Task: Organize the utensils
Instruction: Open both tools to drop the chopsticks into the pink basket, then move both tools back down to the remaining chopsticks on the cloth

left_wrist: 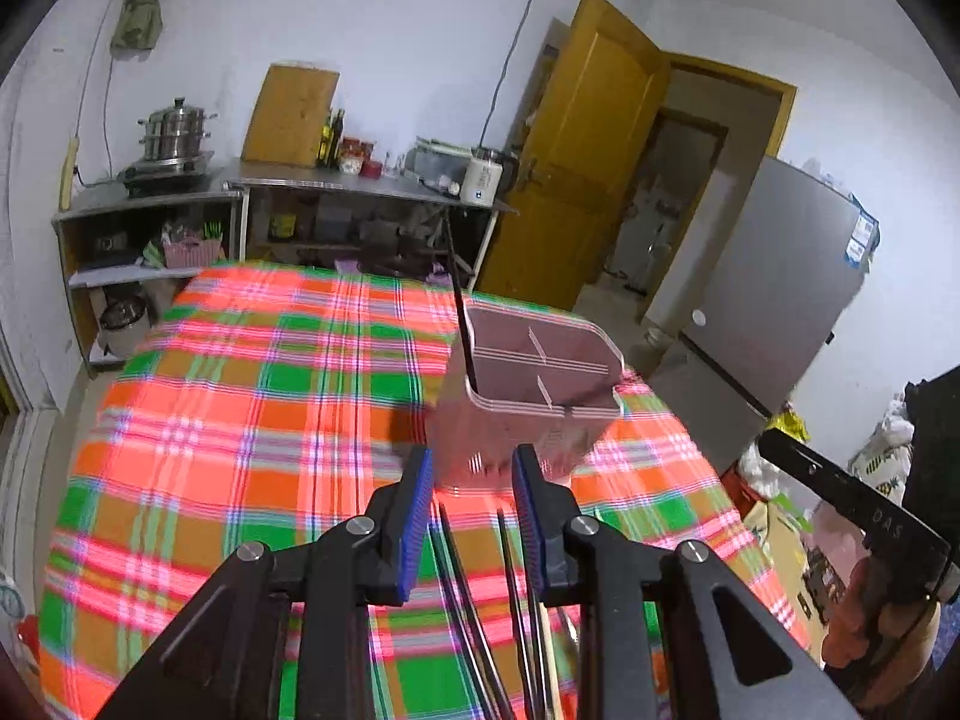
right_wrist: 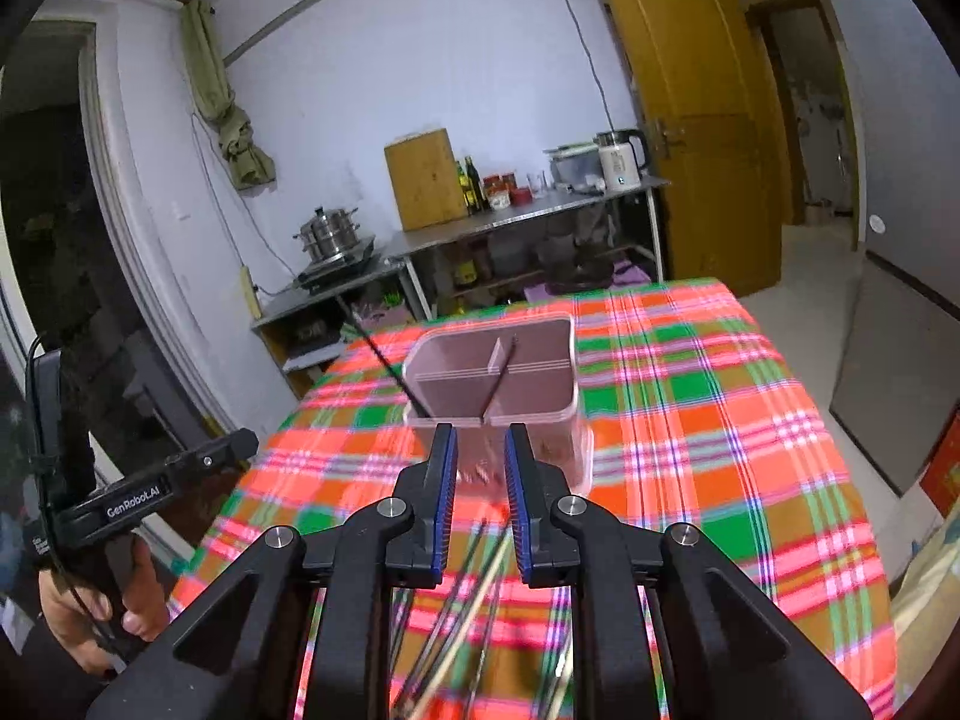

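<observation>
A pink divided utensil holder (left_wrist: 528,372) (right_wrist: 498,372) stands on the plaid tablecloth (left_wrist: 240,396). One dark chopstick (left_wrist: 461,312) leans out of its left compartment; the right wrist view shows two dark chopsticks (right_wrist: 387,357) standing in it. My left gripper (left_wrist: 473,456) hovers just short of the holder, blue pads apart with nothing between them. Several loose chopsticks (left_wrist: 474,600) (right_wrist: 480,588) lie on the cloth beneath both grippers. My right gripper (right_wrist: 480,432) is also open and empty, facing the holder's near wall.
A hand holds the right gripper's body (left_wrist: 852,498) at the right, and another hand holds the left gripper's body (right_wrist: 156,489) at the left. Behind the table are steel counters with a pot (left_wrist: 174,132), a cutting board (right_wrist: 426,177) and a kettle (right_wrist: 621,159). A yellow door (left_wrist: 588,150) stands open.
</observation>
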